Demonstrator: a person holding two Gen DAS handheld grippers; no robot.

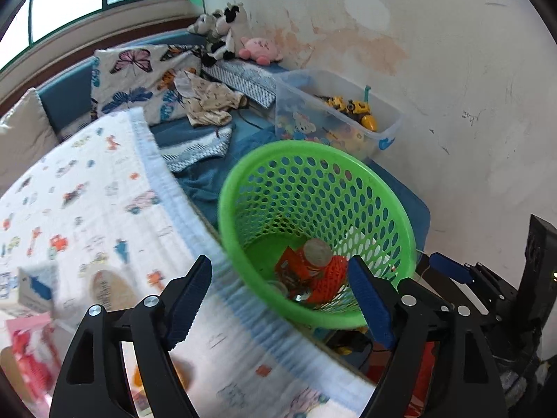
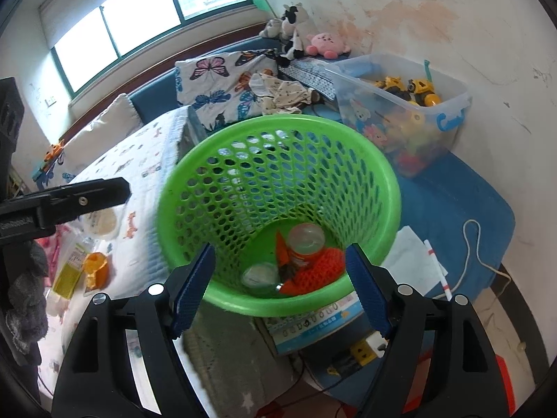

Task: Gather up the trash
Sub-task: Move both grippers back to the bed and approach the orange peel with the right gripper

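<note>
Green basket parked off the bed edge, both grippers spread wide and holding nothing.

The bed with the printed quilt (image 1: 87, 209) fills the left side, its ruffled edge running right up against the green mesh basket (image 1: 379, 188), which sits on the blue mat (image 2: 452, 202) with a clear toy bin (image 2: 449, 111) just behind it. The basket's round mouth is wide open, with trash at the bottom: an orange net bag (image 2: 313, 275), a can-like lid (image 2: 306, 238), a clear cup (image 2: 259, 277). The left gripper (image 1: 278, 299) hangs over the quilt edge, the right gripper (image 2: 280, 291) over the near rim. More wrappers (image 2: 94, 268) lie on the quilt.
</note>
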